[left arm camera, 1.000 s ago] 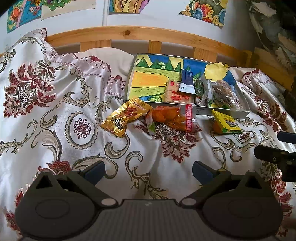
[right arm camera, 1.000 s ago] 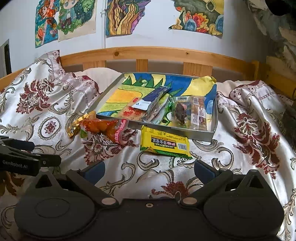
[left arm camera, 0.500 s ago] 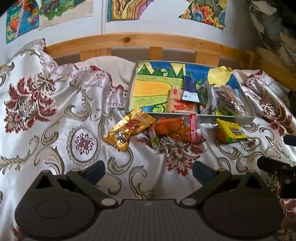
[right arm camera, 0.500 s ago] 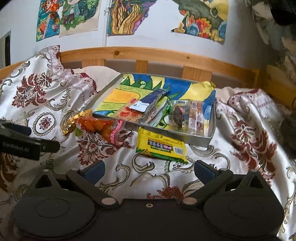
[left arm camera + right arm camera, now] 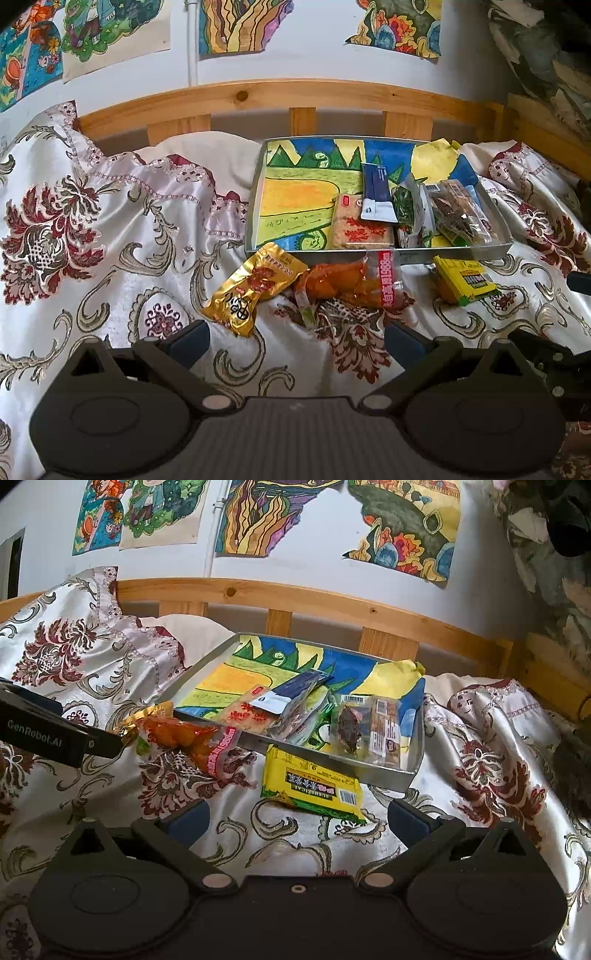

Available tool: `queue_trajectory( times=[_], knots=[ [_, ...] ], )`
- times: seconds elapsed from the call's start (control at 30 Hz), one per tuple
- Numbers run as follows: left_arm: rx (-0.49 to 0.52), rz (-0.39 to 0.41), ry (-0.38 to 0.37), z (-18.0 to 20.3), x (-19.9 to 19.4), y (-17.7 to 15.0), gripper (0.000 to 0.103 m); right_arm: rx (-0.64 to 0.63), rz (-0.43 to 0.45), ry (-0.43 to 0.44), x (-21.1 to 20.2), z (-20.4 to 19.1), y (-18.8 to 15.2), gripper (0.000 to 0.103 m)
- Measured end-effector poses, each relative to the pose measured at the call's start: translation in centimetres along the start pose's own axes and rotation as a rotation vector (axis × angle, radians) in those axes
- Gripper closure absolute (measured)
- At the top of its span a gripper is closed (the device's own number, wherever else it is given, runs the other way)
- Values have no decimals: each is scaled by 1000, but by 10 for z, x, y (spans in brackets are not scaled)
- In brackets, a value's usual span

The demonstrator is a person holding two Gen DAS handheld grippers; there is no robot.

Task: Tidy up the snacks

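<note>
Mid-sort: both grippers, left and right, jaws spread, empty. Three packets (gold, orange, yellow) lay mid-frame, below tray. Next: probably grab one.

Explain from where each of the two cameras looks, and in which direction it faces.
Left wrist: sits on the left gripper, low over the bedspread, facing the headboard; its open fingers show, aimed at the gold packet.
Right wrist: sits on the right gripper, further right, facing the same way; its open fingers show, aimed at the yellow packet.
Shared: the tray, the orange packet, and each other's gripper.
</note>
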State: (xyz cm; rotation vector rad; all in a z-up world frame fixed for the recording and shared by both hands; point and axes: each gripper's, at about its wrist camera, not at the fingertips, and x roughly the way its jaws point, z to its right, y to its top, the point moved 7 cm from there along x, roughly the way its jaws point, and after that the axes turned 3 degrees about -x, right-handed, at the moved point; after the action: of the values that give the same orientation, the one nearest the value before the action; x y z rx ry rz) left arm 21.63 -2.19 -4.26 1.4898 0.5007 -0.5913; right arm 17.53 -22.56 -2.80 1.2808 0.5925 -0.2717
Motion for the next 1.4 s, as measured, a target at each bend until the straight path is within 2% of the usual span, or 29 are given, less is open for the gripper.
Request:
queue_trajectory(
  times=[0.17,0.5,0.63,0.77,1.03,1.2,1.4],
  knots=[
    [-24,6,-12,0,12,7,1,10,22,-10,5,0,-2,1],
    [51,49,-25,5,34,22,1,-22,95,-46,32,0,0,1],
    [124,72,-44,10,40,32,1,-58,107,-69,51,3,0,1],
    [192,48,-92,22,54,41,1,-126,99,-94,74,0,-5,1],
    [475,-6,-152,50,91,37,1,-246,92,-110,91,-11,-10,1],
    [523,-75,-193,49,111,34,1,-283,82,-144,100,-9,-11,2],
    [624,-123,-244,50,118,30,1,-269,57,-150,108,-1,-10,10]
  ],
)
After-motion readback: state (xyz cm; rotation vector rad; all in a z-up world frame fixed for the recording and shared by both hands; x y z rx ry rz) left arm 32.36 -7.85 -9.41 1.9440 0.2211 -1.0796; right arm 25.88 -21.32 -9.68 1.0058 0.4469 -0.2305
